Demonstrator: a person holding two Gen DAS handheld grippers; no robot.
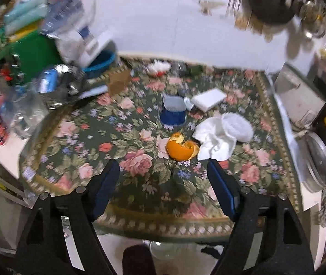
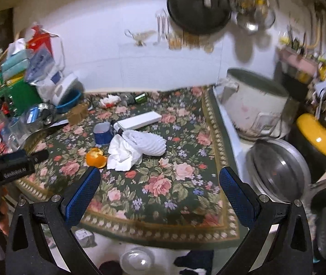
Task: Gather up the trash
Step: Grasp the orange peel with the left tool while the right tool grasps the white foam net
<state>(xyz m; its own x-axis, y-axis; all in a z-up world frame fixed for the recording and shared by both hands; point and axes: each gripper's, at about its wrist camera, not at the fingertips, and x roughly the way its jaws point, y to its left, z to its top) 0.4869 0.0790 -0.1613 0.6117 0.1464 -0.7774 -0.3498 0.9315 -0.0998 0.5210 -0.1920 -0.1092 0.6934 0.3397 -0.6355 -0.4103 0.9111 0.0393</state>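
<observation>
An orange peel (image 1: 181, 147) lies on the floral tablecloth (image 1: 140, 178), with a crumpled white tissue (image 1: 215, 141) and a white ribbed plastic piece (image 1: 237, 126) just right of it. A blue cup (image 1: 173, 111) stands behind. My left gripper (image 1: 163, 171) is open and empty, hovering just in front of the peel. In the right wrist view the peel (image 2: 96, 158), tissue (image 2: 122, 154), ribbed plastic (image 2: 149, 143) and blue cup (image 2: 103, 133) lie ahead to the left. My right gripper (image 2: 159, 176) is open and empty above the cloth. The left gripper's body (image 2: 11, 167) shows at the left edge.
A white flat box (image 2: 140, 120) lies behind the tissue. Clutter of bottles, a green box (image 2: 23, 96) and a blue bowl (image 2: 69, 104) fills the left. A rice cooker (image 2: 254, 105), a pot lid (image 2: 277, 171) and a yellow lid (image 2: 316, 135) stand right. Pans hang on the wall.
</observation>
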